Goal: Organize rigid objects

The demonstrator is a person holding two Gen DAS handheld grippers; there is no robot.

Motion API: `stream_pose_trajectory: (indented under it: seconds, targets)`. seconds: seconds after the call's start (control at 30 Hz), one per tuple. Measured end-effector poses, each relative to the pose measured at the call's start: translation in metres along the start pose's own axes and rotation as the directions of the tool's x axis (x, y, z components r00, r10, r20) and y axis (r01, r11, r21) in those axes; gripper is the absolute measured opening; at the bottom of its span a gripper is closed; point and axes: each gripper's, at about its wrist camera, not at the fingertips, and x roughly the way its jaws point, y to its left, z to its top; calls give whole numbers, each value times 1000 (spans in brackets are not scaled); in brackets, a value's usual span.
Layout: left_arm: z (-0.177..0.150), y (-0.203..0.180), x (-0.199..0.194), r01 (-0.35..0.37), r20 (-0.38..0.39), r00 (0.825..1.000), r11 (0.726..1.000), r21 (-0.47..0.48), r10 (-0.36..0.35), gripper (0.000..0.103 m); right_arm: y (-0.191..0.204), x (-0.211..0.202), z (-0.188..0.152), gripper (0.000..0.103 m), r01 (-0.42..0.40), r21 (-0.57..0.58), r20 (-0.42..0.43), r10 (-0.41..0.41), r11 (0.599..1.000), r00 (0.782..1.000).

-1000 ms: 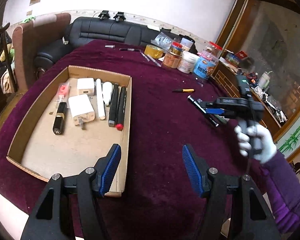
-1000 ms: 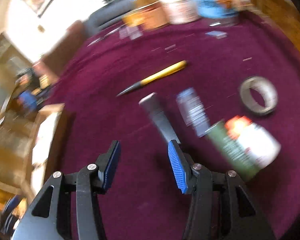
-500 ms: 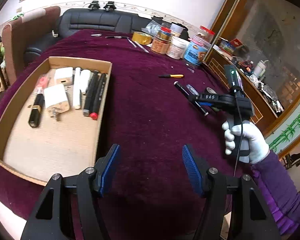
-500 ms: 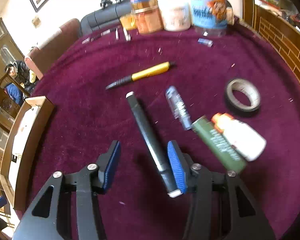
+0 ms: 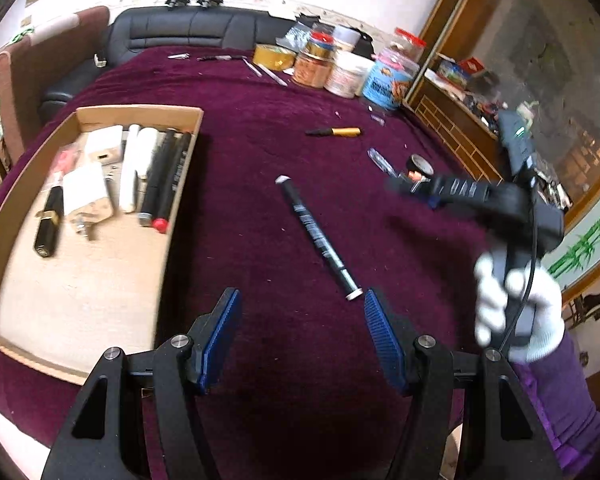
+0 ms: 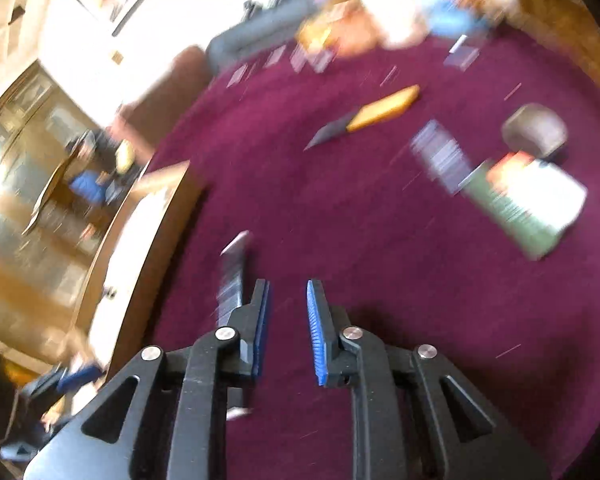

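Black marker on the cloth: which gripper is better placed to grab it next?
Left gripper: open, black marker lying just ahead. Right gripper is closing on nothing, marker outside its left finger.

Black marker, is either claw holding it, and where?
Neither. The black marker lies free on the cloth; the right claw is closing empty beside it, the left claw stands open and empty.

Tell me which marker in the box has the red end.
The rightmost marker, against the box wall; its near tip is red, its neighbour's is grey.
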Motion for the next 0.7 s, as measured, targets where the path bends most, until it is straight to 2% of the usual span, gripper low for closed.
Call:
stream_pose_trajectory:
  seconds: [0.07,0.1,0.13,0.17,0.2,0.23,0.3,0.33,0.37,0.4,0.43,0.5,0.57,0.6,0.63,0.7]
  targets:
    - [3,-7,8,-11,-7,1000,1000,19,12,58,-15,-15,9,18,127,-4,124,-125,992,984]
    - [5,-11,13,-20,-12,1000,999,27,20,58,-22,-21,13,20,200,2,187,-197,980,962]
    - [7,-14,20,-33,-22,999,999,31,34,58,-31,-27,16,33,263,18,263,-258,965,930]
    - [9,-17,28,-36,-35,999,999,27,37,58,-40,-33,19,59,284,42,321,-283,958,904]
    - [11,-19,34,-31,-46,998,999,22,32,58,-51,-36,22,74,286,81,361,-296,955,884]
    - [13,-21,43,-24,-63,998,1000,14,25,58,-58,-36,24,84,279,112,371,-301,954,879]
    - [17,-23,59,-32,-90,995,999,0,32,58,-80,-29,23,83,255,157,348,-296,954,890]
    - [20,-25,67,-39,-100,994,999,-2,38,58,-91,-21,20,82,299,175,318,-341,938,884]
    - [22,-26,74,-48,-105,993,999,2,48,58,-99,-13,22,80,335,189,247,-375,923,893]
    - [25,-28,82,-63,-103,993,998,11,64,57,-105,-11,23,76,304,208,210,-346,930,915]
    - [28,-30,88,-75,-97,992,997,19,76,57,-105,-11,24,74,269,223,221,-317,937,922]
    - [35,-31,102,-109,-89,990,993,43,112,56,-100,-14,24,74,288,201,232,-331,936,915]
    - [38,-33,110,-163,-57,984,984,74,167,36,-93,-14,24,74,298,167,239,-332,940,913]
    - [39,-35,112,-172,-54,983,981,96,177,16,-89,-11,23,74,300,156,238,-330,941,913]
    - [38,-35,111,-160,-50,985,982,103,166,12,-85,-8,22,74,306,141,235,-332,941,913]
    - [36,-30,109,-142,-42,988,986,91,146,12,-80,-11,17,74,315,125,234,-336,941,912]
